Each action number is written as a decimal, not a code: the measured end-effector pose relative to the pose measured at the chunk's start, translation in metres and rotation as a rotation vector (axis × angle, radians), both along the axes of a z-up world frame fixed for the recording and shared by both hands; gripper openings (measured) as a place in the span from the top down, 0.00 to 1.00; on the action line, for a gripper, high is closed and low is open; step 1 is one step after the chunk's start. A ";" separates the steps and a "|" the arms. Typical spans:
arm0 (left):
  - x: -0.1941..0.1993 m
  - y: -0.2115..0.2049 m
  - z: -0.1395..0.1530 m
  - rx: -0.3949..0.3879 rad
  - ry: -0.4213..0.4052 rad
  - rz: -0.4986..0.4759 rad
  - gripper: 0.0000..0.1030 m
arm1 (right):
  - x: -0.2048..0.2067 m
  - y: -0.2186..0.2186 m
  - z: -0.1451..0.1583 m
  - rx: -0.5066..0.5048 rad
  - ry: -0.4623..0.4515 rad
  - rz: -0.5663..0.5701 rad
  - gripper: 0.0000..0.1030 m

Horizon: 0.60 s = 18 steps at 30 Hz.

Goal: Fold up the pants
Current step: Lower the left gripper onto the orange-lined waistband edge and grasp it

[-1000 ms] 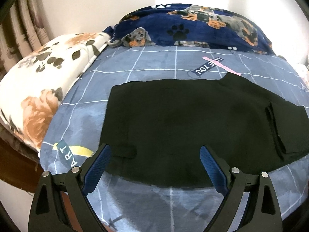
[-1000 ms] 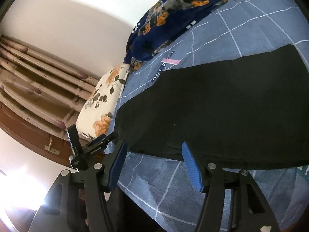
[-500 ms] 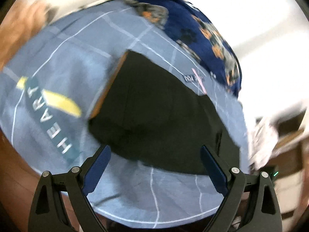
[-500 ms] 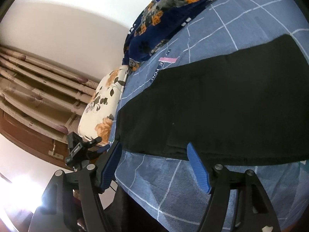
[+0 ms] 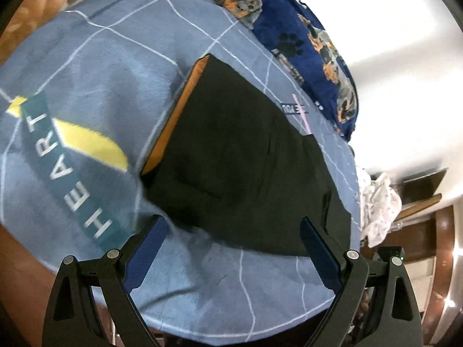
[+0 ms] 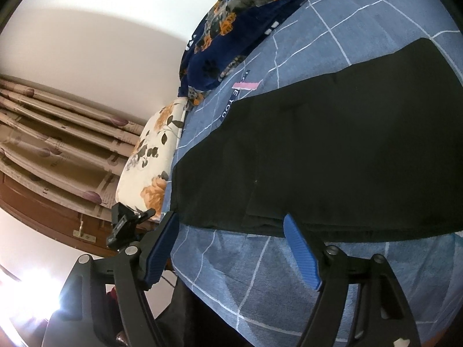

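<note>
The black pants [image 5: 246,167] lie spread flat on the bed [image 5: 101,81], on a blue sheet with thin white lines, and they seem already laid leg on leg, so I judge one lengthwise fold is done or the pants were set out that way. No part is lifted now. The step in hand looks like the approach to the next fold: both tools come toward the near edge of the cloth, and nothing is gripped yet.

The left gripper [image 5: 231,248] is wide open and empty. Its fingers [image 5: 146,248] stand above the sheet on the near side, and the near edge of the pants runs just beyond their tips. The end of the pants with an orange strip [image 5: 176,115], perhaps the inner side of the waistband, lies farther away to the left in this view.

The right gripper [image 6: 231,243] is also open and holds nothing. Its right finger [image 6: 301,254] has its tip over the near hem of the black cloth, where some layers make a small step [image 6: 260,219]; the left finger is beside the corner of the pants, over the bare sheet. Whether the tips touch the cloth, I cannot tell.

For the next move I think each gripper must go lower, take the edge between the fingers with all layers together, and close. The cloth is soft and thin, so a layer may slip out.

A flowered pillow [image 6: 153,162] and a dark blue dog-print blanket [image 5: 312,43] lie at the far side, well apart from the pants.
</note>
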<state>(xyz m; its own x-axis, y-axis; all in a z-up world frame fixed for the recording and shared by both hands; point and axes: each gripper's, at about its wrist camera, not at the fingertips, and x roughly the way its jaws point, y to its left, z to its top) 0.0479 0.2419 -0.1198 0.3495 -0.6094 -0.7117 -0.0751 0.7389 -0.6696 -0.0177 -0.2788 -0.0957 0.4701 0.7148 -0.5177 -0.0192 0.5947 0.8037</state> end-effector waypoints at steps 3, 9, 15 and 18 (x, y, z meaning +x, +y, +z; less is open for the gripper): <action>0.005 -0.006 -0.007 0.008 0.016 -0.040 0.10 | 0.000 0.000 -0.001 -0.008 0.004 -0.002 0.27; 0.004 0.012 0.001 0.170 -0.011 0.005 0.10 | -0.001 -0.002 -0.003 -0.003 0.016 -0.013 0.25; 0.021 0.038 0.021 0.065 -0.053 0.017 0.09 | 0.000 -0.003 -0.012 0.015 0.048 -0.028 0.23; 0.034 0.029 0.024 0.012 -0.088 -0.035 0.09 | 0.001 0.000 -0.016 0.012 0.063 -0.029 0.23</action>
<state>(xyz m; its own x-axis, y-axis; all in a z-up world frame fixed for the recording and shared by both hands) 0.0820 0.2709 -0.0958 0.3896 -0.6136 -0.6868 0.0094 0.7484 -0.6632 -0.0171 -0.2788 -0.1114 0.4570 0.7080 -0.5383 0.0489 0.5843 0.8101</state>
